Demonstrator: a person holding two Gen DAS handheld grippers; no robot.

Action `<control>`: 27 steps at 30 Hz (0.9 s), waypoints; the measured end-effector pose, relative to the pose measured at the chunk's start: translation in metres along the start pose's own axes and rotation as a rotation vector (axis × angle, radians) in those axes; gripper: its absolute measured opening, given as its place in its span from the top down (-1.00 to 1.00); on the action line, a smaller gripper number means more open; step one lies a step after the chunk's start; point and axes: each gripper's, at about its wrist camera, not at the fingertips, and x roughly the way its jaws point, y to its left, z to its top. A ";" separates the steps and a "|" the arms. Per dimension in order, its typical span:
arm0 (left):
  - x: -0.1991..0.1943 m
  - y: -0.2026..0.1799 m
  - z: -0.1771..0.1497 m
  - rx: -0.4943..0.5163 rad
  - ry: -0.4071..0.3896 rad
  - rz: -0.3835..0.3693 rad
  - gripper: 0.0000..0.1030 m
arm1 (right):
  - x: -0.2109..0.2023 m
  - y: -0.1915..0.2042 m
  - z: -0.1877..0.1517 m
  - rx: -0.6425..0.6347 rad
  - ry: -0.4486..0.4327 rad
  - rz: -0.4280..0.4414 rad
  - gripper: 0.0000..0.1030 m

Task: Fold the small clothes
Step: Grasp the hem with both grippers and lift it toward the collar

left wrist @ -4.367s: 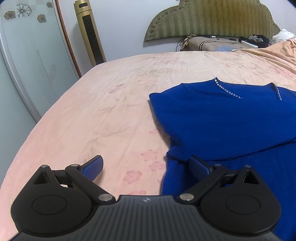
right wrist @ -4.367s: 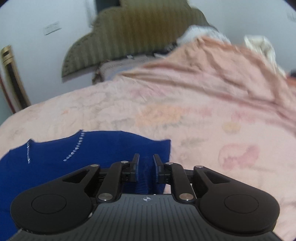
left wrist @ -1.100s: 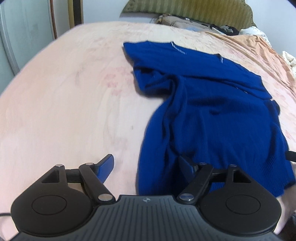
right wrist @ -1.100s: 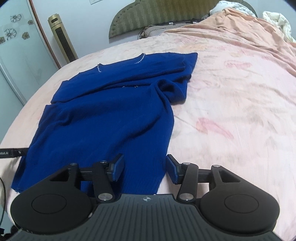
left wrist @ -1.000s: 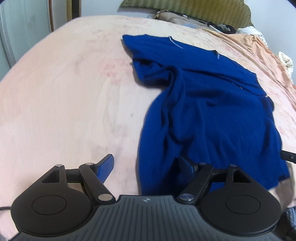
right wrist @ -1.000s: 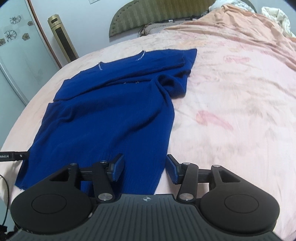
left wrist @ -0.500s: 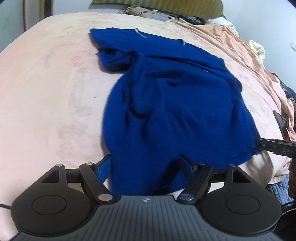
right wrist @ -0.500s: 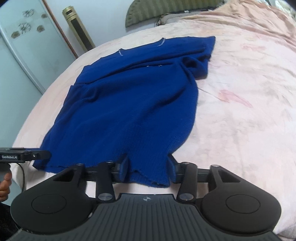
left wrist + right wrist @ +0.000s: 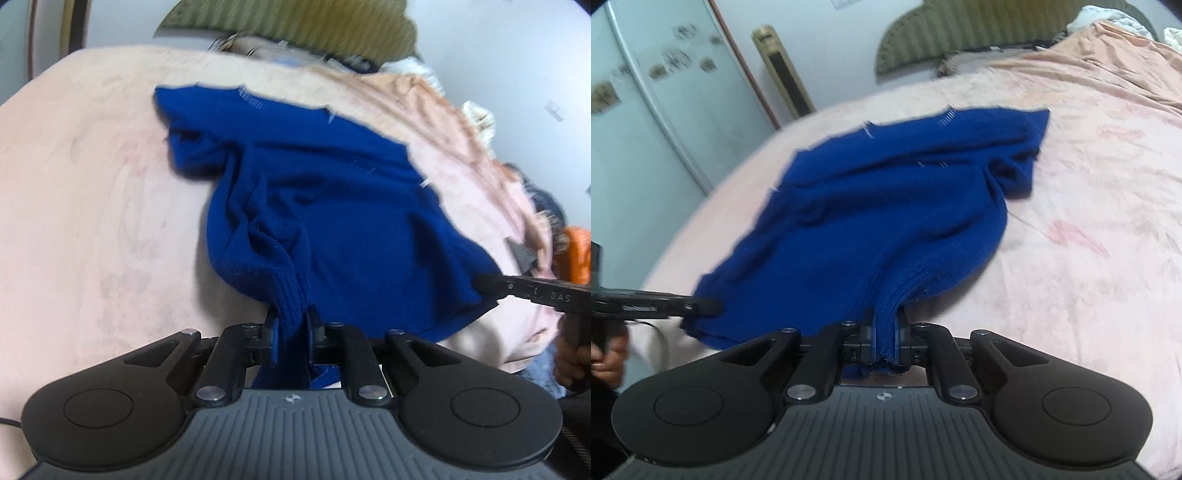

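Pink floral bedspread (image 9: pixel 92 192) carries the blue knit top (image 9: pixel 332 192), neckline toward the headboard (image 9: pixel 979 33), sleeves tucked in. Versus half a second ago, the near hem no longer lies flat: both corners are bunched and lifted off the bed, cloth tenting up toward the cameras. Left gripper (image 9: pixel 292 334) jaws have just been closing and now pinch the ribbed hem corner on its side; right gripper (image 9: pixel 885 338) jaws likewise just closed, pinching the other hem corner. Judgement: grasp phase complete; next is carrying the hem up toward the neckline for the crosswise fold.
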 end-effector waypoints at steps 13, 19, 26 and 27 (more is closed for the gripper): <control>-0.053 -0.001 0.004 0.095 -0.028 -0.119 0.74 | -0.062 0.013 0.009 -0.159 -0.011 0.191 0.77; -0.047 0.011 0.009 0.047 -0.023 -0.087 0.74 | -0.059 0.014 0.010 -0.184 0.004 0.241 0.77; -0.029 -0.002 0.044 0.061 -0.057 -0.010 0.73 | -0.031 -0.004 0.029 -0.014 -0.015 0.173 0.77; -0.026 -0.005 0.049 0.067 -0.064 0.000 0.73 | -0.027 -0.006 0.032 0.006 -0.022 0.164 0.77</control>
